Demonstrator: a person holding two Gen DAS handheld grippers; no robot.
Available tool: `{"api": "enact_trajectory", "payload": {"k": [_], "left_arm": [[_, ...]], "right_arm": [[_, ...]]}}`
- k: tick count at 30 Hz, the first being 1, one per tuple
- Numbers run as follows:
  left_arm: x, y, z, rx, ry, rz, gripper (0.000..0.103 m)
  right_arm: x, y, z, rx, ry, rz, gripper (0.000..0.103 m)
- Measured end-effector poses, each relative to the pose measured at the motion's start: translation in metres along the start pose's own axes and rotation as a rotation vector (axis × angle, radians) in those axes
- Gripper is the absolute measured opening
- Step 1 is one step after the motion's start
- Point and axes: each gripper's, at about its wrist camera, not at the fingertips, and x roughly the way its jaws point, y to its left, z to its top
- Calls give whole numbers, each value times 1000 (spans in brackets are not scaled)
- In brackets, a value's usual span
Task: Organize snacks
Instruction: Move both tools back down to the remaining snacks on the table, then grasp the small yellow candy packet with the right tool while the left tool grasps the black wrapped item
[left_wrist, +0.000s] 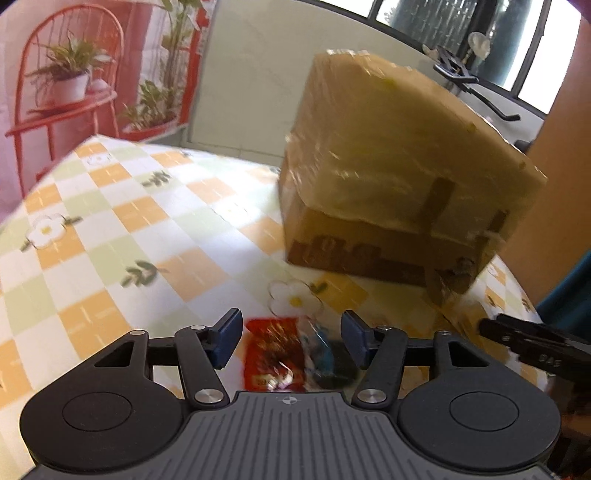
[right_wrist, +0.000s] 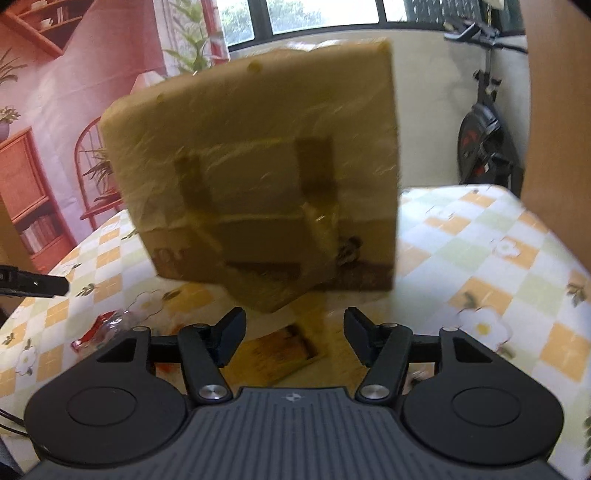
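The left tongs (left_wrist: 291, 338) stand parted, gripping nothing, with a red snack packet (left_wrist: 271, 356) and a blue-and-clear one (left_wrist: 325, 354) lying on the bench (left_wrist: 110, 236) between and just beyond the 2 pads. The right tongs (right_wrist: 294, 338) are likewise released, a yellow-brown packet (right_wrist: 280, 354) flat on the checked cloth between their pads (not touched by either). Just behind the packets sits a taped cardboard box (right_wrist: 258, 177), close to both. A red-and-clear packet (right_wrist: 99, 330) lies left of the right tongs. Beyond the bench stand an exercise bike (right_wrist: 484, 140) and windows (right_wrist: 321, 14).
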Motion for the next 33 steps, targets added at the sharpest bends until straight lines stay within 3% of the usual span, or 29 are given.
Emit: {"api": "enact_trajectory", "payload": {"k": [12, 20, 27, 33], "left_arm": [[17, -11, -16, 16, 45, -65, 62], [20, -11, -19, 4, 58, -75, 62], [20, -12, -22, 1, 65, -74, 62], [19, -13, -24, 0, 73, -72, 62]], "right_arm": [[36, 8, -10, 97, 216, 48, 62], [57, 4, 7, 151, 244, 9, 63], [73, 14, 16, 73, 256, -44, 62], [66, 31, -4, -134, 209, -104, 45]]}}
